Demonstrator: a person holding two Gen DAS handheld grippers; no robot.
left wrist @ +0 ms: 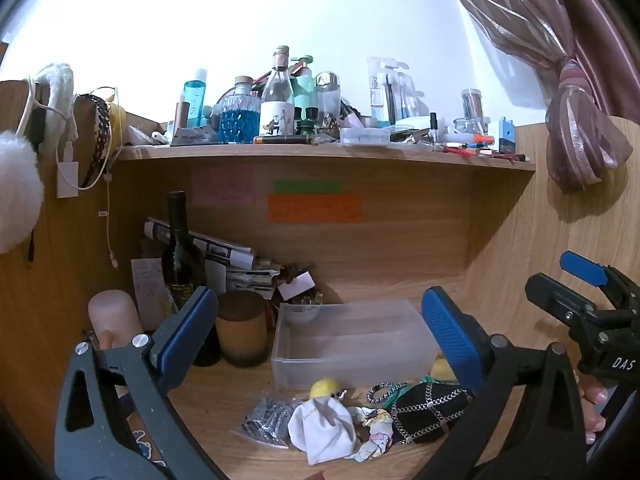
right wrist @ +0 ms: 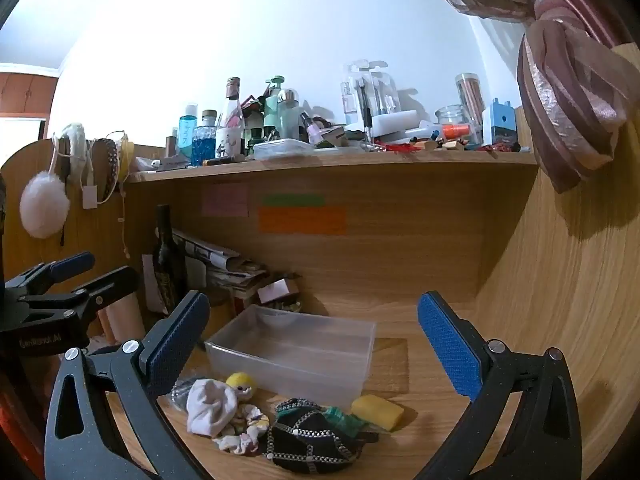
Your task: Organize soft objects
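Wooden desk [left wrist: 360, 456] alcove under a cluttered shelf [left wrist: 320, 152], white wall [left wrist: 240, 20] above, mauve curtain [left wrist: 576, 128] at right.

A wooden shelf [left wrist: 320, 151] runs across the top, packed with bottles and jars. 1 glass bottle [left wrist: 239, 114] on it holds blue stuff. Under the shelf, 3 sticky notes are stuck to the back wall: pink [left wrist: 223, 185], green [left wrist: 307, 186] and orange [left wrist: 314, 208]. A dark wine bottle [left wrist: 179, 248] stands on the desk [right wrist: 520, 280] beside a brown candle jar [left wrist: 241, 327]. A pink curtain [right wrist: 568, 92] hangs at the right.
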